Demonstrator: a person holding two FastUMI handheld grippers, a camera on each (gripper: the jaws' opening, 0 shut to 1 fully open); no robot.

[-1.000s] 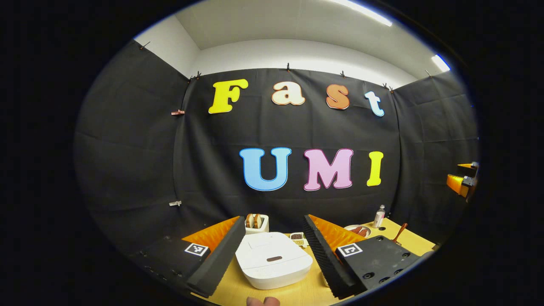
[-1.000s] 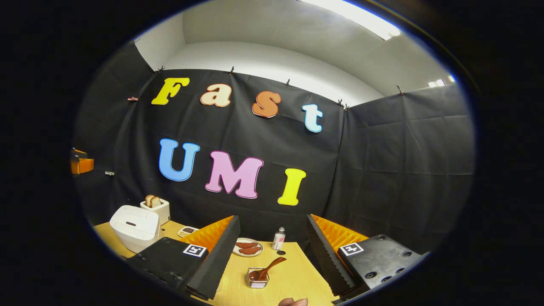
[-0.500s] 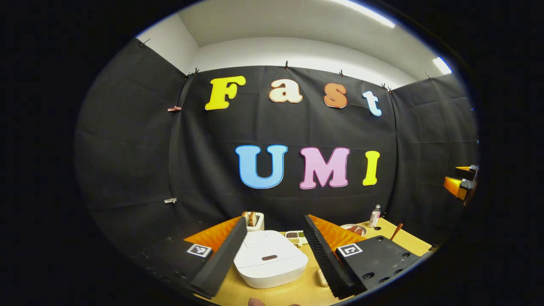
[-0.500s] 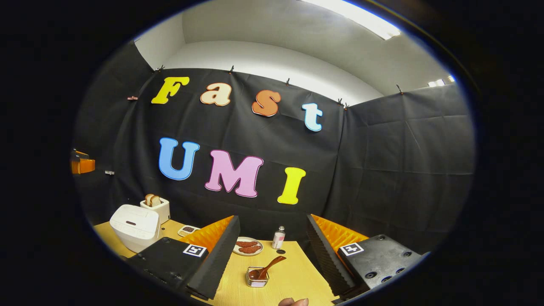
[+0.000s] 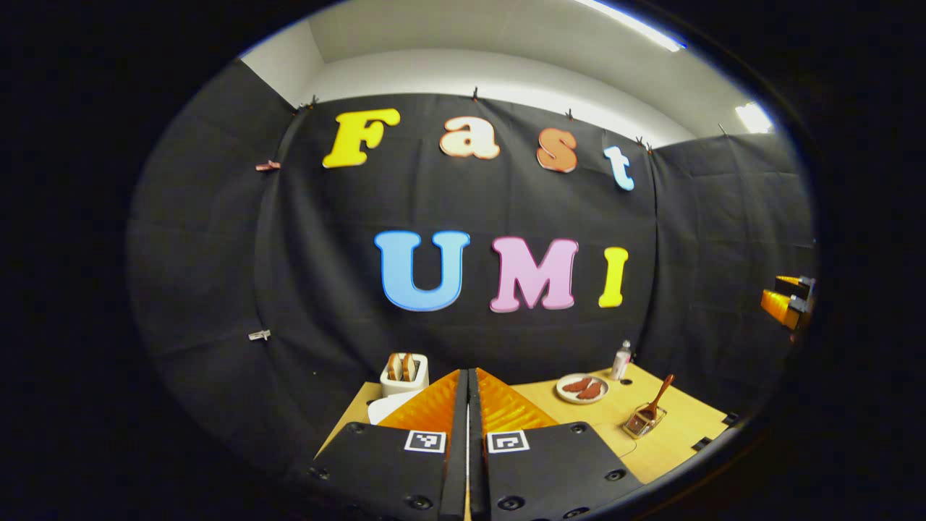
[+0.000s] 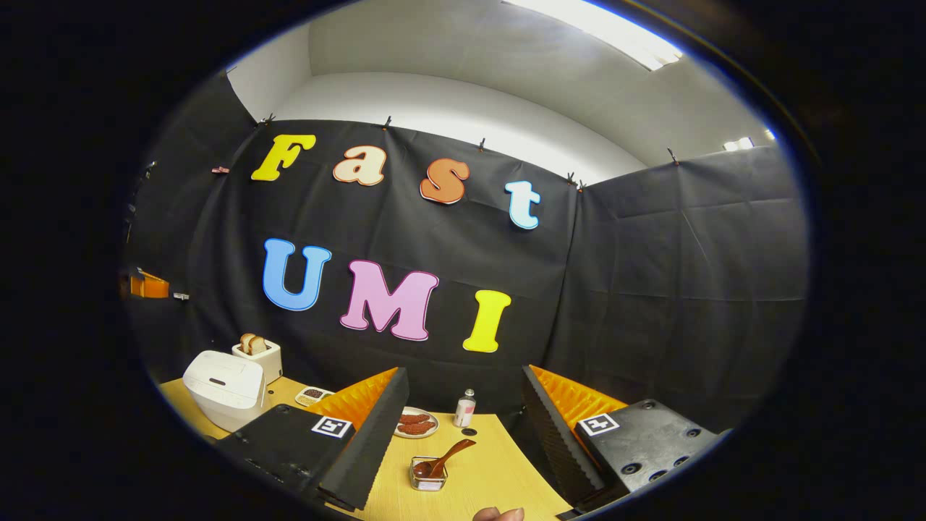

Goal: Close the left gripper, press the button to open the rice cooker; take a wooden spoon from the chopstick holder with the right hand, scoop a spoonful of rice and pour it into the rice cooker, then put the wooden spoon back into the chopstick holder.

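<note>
My left gripper [image 5: 466, 376] is shut, its two fingers pressed flat together with nothing between them. They hide most of the white rice cooker [image 5: 377, 409], of which a sliver shows to their left. In the right gripper view the rice cooker [image 6: 223, 387] stands at the table's far left with its lid down. My right gripper [image 6: 464, 373] is open and holds nothing. Between and beyond its fingers the wooden spoon [image 6: 445, 459] leans in a small clear holder [image 6: 428, 480]. The left gripper view has the spoon [image 5: 657, 396] in its holder [image 5: 639, 423] at the right.
A toaster [image 6: 253, 353] with bread stands behind the cooker. A small dish [image 6: 311, 395], a plate of sausages [image 6: 414, 425] and a little bottle [image 6: 465, 408] sit along the back of the wooden table [image 6: 499, 470]. A fingertip [image 6: 499, 514] shows at the bottom edge.
My left gripper has gone from open to shut and its view has swung, so the rice cooker is now behind the fingers. The right gripper has barely moved.
</note>
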